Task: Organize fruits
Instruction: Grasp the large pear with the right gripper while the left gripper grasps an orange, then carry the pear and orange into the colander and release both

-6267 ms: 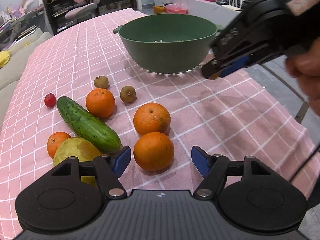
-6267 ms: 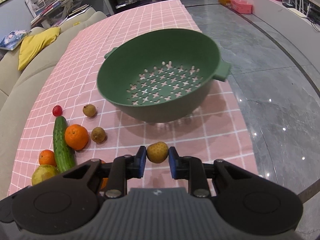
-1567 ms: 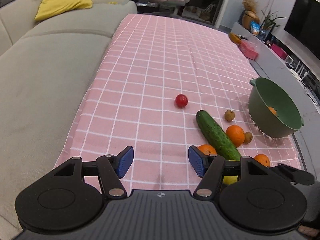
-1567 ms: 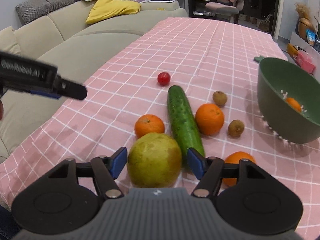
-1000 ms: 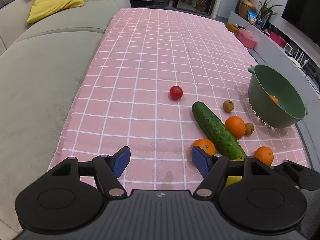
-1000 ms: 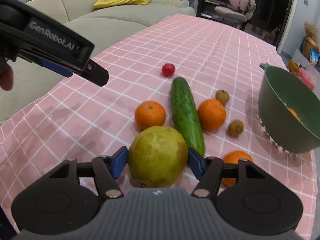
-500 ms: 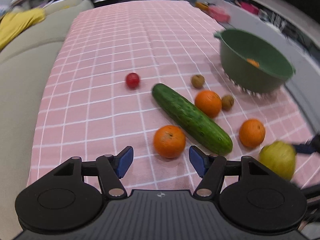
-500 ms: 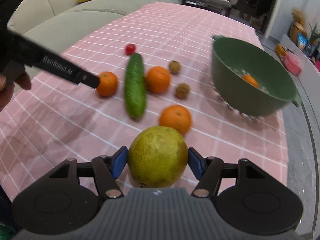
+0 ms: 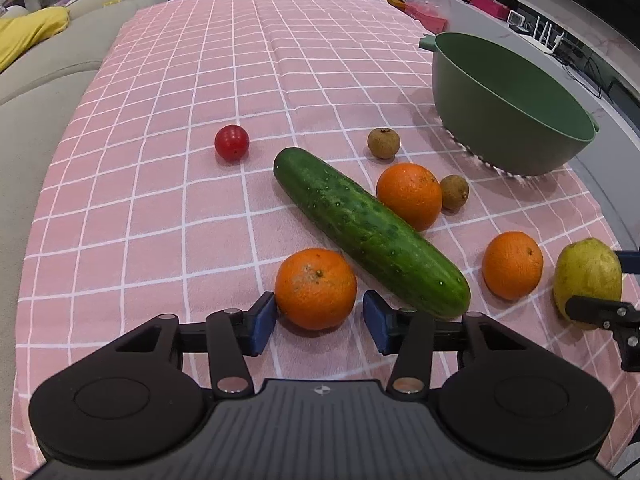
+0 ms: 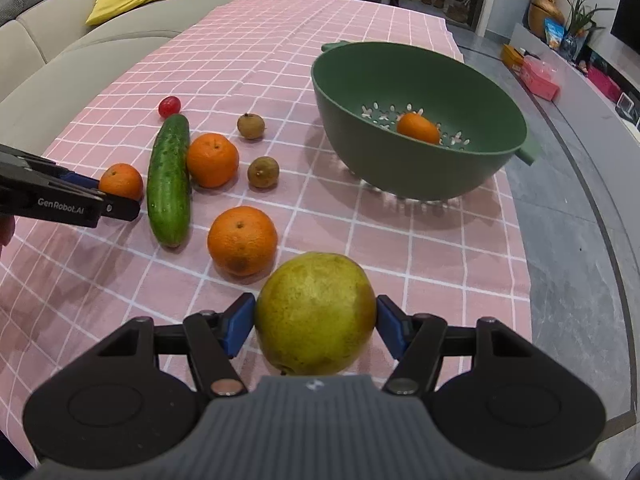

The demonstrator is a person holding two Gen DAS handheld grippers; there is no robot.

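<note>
The pink checked cloth on the desk (image 9: 160, 200) looks soft; the matte green colander (image 10: 420, 120) holds one orange. The right tongs (image 10: 316, 322), now swung toward it, clamp the smooth, yellow-green pear (image 10: 316, 312) aloft. The left tongs (image 9: 319, 322) have dropped, open, around a dimpled orange (image 9: 315, 288).

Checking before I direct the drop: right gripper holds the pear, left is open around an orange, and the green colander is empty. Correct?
Not quite: the green colander already holds one orange, as the right wrist view shows. The right gripper does hold the pear, and the left gripper is open around an orange.
</note>
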